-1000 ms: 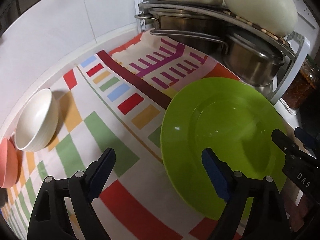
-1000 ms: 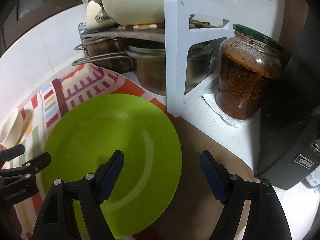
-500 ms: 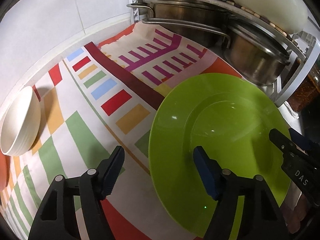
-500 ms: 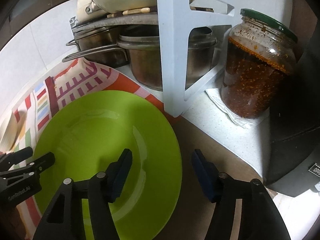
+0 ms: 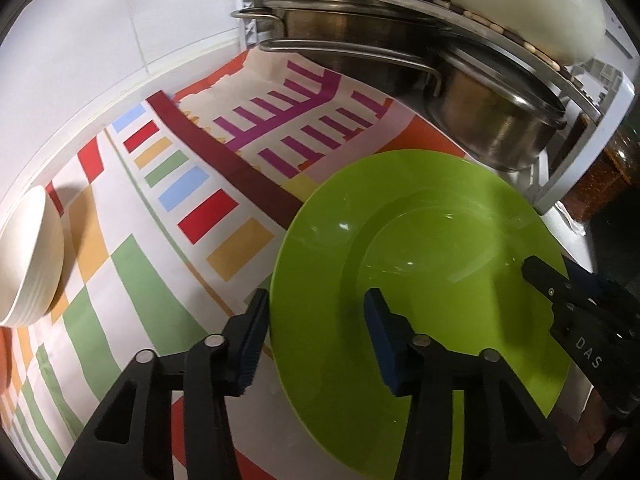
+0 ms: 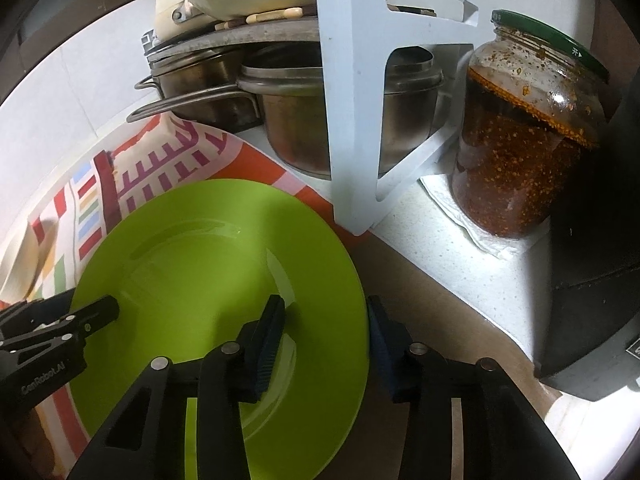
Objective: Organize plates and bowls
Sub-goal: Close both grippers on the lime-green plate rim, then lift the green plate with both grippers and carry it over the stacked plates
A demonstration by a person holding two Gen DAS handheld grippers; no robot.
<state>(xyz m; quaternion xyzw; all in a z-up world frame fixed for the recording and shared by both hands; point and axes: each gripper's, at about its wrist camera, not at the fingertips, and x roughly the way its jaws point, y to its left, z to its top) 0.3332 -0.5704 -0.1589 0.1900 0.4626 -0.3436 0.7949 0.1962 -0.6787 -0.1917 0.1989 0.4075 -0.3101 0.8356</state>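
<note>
Green plate [image 5: 424, 264] flat on striped cloth [image 5: 168, 240] over table, just near of steel pots [image 5: 492, 128] under white rack [image 6: 352, 120]. Left gripper [image 5: 314, 330]: jaws part-open, just been closing, straddling plate's left rim; pads not seen pressing. Right gripper [image 6: 324, 334]: jaws part-open, just been closing, straddling plate's right rim; contact not confirmed. White bowl [image 5: 32, 260] at far left on cloth, well apart from plate. Jar [image 6: 524, 140] right of rack.
</note>
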